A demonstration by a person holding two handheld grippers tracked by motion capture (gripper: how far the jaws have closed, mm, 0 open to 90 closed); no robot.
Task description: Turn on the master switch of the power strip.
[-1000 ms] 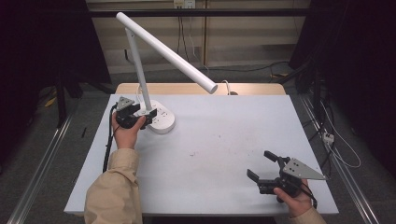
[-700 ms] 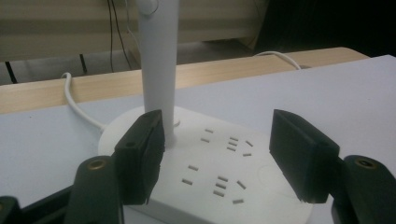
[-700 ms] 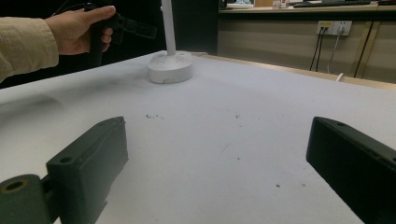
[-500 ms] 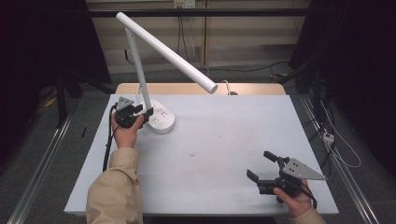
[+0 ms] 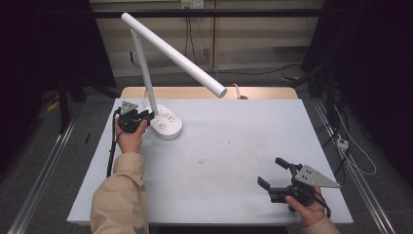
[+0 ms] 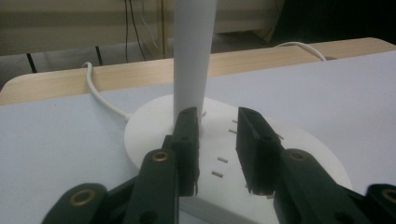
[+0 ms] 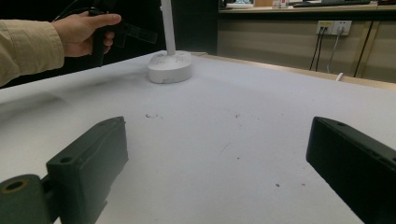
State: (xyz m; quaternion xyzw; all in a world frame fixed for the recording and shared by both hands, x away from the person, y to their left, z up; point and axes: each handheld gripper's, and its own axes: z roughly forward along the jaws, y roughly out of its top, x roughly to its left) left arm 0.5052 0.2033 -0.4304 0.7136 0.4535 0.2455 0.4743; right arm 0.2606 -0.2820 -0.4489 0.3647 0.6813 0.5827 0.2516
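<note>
Hovering over the near edge of the lamp's base (image 5: 165,126), the left gripper (image 5: 141,116) sat low at the left rear part of the table (image 5: 234,165), its jaws reaching toward the foot of the lamp's post (image 5: 145,73).

In the left gripper view the jaws had just been closing and stood narrow, a small gap left between them. Nothing was clamped: the gap showed only the top of the base (image 6: 224,154) with its small slot marks. The left jaw's tip lay just in front of the post (image 6: 194,51); whether it touched the post could not be told.

The lamp (image 5: 170,53) stood on its round white base, left of the table's middle, near the far edge. Post upright, leaning slightly left toward its top. From the top, the long white head bar (image 5: 180,56) sloped down and to the right, its free end (image 5: 220,91) pointing toward the table's right side, well above the surface. A white cord (image 6: 100,95) ran from the base's back toward the wooden edge strip (image 6: 70,79).

The right gripper (image 5: 277,175) was well apart from the lamp, near the front right corner of the table, held in the right hand (image 5: 307,207). Its jaws stood wide apart with nothing between them, pointing roughly toward the base (image 7: 169,67).
</note>
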